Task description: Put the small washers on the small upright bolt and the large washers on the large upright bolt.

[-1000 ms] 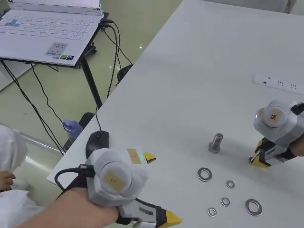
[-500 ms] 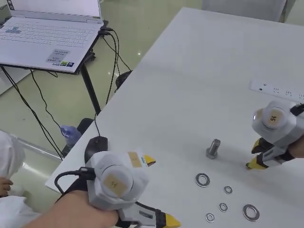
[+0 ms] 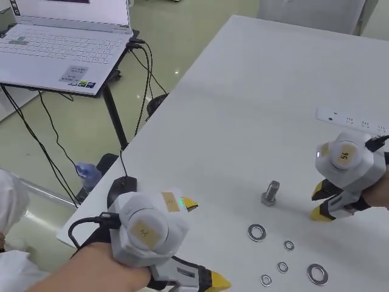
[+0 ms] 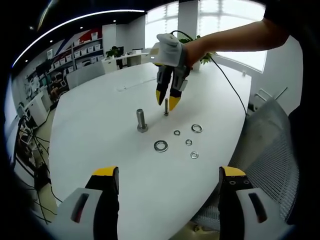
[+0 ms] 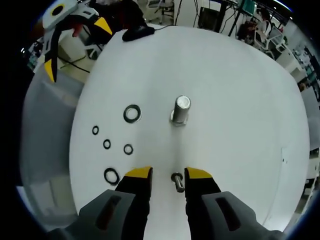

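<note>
The large upright bolt (image 3: 270,192) stands mid-table. The small upright bolt (image 5: 177,181) stands between the jaws of my right gripper (image 3: 318,202), close to the right-hand jaw; the jaws are open around it and I cannot tell if one touches it. Two large washers (image 3: 257,232) (image 3: 317,274) and three small washers (image 3: 289,246) lie flat in front of the bolts. My left gripper (image 3: 203,242) hovers open and empty at the table's near edge, well away from the washers (image 4: 161,146).
A white power strip (image 3: 349,119) lies beyond the right gripper. A black mouse (image 3: 123,182) sits at the table's left corner. A laptop (image 3: 61,42) on a stand with hanging cables is off the table's left edge.
The right gripper's jaws, shut on the small bolt a second ago, have opened, and the bolt stands on the table between them. The left gripper has barely moved. The head camera shifted.
</note>
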A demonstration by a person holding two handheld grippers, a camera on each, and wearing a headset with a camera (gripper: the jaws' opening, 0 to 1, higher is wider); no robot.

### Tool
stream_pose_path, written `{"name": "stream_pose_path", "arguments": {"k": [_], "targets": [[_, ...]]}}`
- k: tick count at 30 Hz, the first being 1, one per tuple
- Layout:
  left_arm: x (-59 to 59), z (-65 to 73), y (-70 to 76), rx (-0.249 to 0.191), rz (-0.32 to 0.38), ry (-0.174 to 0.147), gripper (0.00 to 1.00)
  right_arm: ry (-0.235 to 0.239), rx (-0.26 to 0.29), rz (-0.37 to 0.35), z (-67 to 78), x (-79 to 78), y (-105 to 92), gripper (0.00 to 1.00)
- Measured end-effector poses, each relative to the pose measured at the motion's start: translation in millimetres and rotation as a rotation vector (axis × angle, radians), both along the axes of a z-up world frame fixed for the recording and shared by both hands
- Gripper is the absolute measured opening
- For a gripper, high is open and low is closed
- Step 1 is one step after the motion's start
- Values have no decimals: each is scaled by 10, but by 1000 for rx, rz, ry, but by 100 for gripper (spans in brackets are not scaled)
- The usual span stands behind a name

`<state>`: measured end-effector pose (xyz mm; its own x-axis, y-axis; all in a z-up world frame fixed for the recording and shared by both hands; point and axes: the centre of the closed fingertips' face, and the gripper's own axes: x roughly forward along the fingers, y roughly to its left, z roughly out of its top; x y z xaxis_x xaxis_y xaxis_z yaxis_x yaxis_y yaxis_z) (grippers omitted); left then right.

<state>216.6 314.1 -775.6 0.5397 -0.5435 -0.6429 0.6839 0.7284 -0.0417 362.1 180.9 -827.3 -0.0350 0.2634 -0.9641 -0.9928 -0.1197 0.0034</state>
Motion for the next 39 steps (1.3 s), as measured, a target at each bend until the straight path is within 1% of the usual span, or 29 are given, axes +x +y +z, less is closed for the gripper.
{"name": "stream_pose_path", "arguments": {"k": [10,17,19,20,25,26,29,33,36,38,39], "targets": [[-13,6,-3,5,-4,-5,81,12,7,37,3,-225,89,27],[-29,21,-9,4,-2,-9,81,27,10,49,-67,-354,109,27],[-32,20,-11,2,0,-10,81,7,32,59,-66,-359,141,27],[-37,12,-9,3,1,-9,81,13,35,55,-70,-375,143,27],[-33,24,-13,-2,5,-16,81,16,32,53,-153,-412,121,26],[-26,39,-21,-5,3,-25,81,18,35,49,-180,-424,121,26],[-22,63,-38,-11,2,-36,81,22,30,46,-245,-458,111,26],[-43,56,-56,-8,-5,-35,81,25,27,32,-364,-513,107,25],[-58,48,-54,-7,-3,-29,81,25,25,27,-416,-533,114,25],[-63,44,-51,-7,-3,-27,81,20,28,25,-425,-546,130,25],[-70,39,-44,-2,-3,-24,81,5,35,24,-428,-537,153,25]]}}
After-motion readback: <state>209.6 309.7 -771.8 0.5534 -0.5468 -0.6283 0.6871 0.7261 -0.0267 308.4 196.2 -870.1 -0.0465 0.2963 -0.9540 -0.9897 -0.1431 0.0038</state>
